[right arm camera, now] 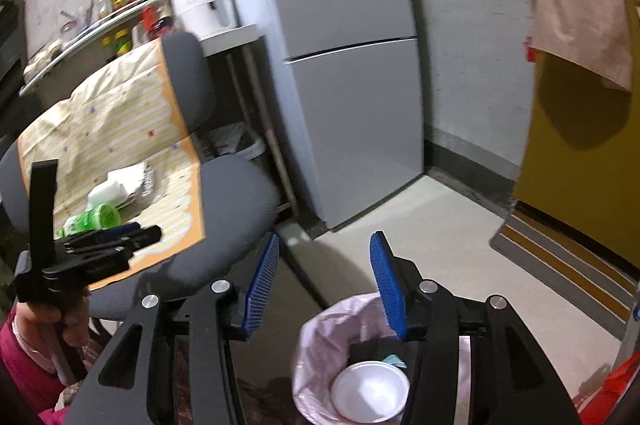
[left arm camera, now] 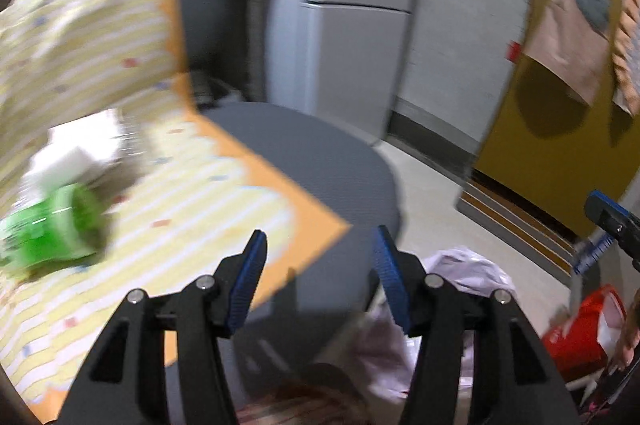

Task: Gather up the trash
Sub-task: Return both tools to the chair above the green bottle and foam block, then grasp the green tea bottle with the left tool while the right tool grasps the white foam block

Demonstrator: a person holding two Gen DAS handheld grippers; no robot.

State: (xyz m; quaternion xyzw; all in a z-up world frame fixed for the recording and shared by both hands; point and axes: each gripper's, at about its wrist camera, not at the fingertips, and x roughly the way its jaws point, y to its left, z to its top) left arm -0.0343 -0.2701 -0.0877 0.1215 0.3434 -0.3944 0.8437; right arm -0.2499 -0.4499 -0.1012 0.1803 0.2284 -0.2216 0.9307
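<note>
Your green bottle (right arm camera: 91, 219) lying on its side on the chair (right arm camera: 236, 209), white crumpled wrappers (right arm camera: 120, 185) just behind it on the same seat, your pink-lined bin (right arm camera: 320, 337) on the floor beside the chair, white bowl (right arm camera: 370, 391) upright inside it

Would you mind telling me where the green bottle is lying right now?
The green bottle lies on the striped cloth over the chair seat, at the left of both views, just in front of a white wad.
</note>
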